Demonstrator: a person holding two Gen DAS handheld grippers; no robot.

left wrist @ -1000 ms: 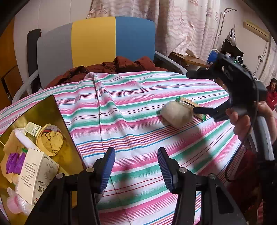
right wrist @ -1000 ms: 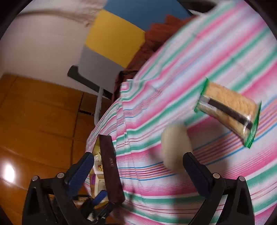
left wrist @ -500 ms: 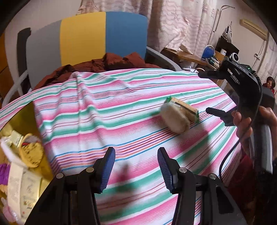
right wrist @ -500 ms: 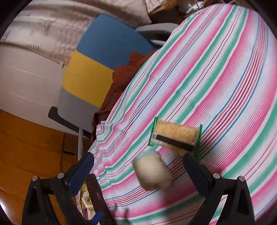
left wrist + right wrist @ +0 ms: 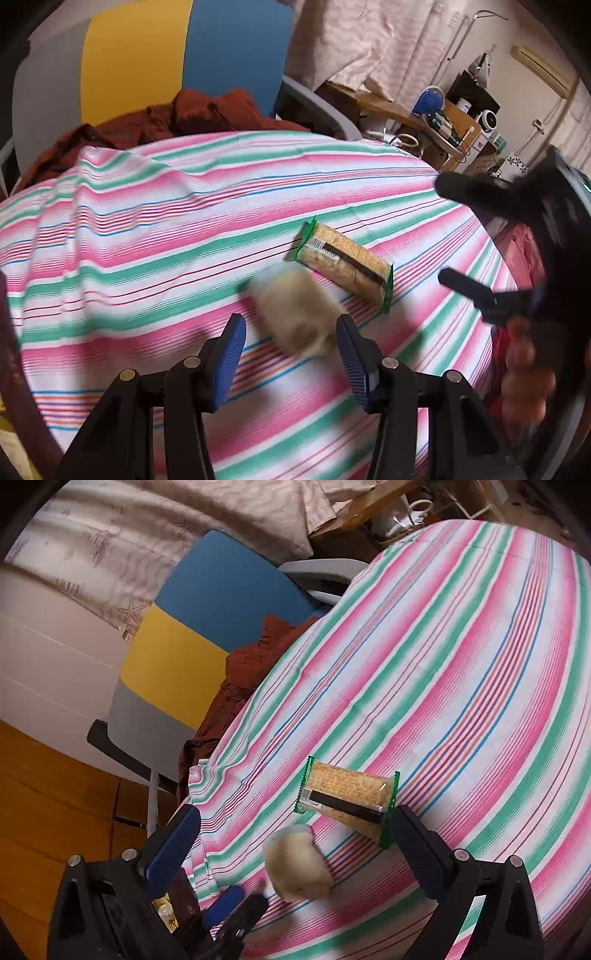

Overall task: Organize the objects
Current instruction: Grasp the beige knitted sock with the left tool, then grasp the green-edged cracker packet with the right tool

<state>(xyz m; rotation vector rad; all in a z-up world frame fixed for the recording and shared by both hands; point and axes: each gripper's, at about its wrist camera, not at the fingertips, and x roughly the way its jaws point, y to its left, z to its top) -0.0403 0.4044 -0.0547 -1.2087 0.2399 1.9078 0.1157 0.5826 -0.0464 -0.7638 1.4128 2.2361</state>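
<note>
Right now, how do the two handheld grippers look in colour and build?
The left gripper and right gripper look alike: a black plastic frame with silver bolts and two fingers faced with ribbed blue pads. From the left camera, the right gripper has a black body with a small green light. No sleeve shows.

Cloth (image 5: 155,229): pink/green/white stripes w/ thin blue, red lines. Snack pack (image 5: 347,260): tan, green ends, black band. Bun (image 5: 295,310): cream. Chair (image 5: 192,635): blue/yellow/grey. Finger pads (image 5: 229,363): blue. Garment (image 5: 192,114): rust.
</note>
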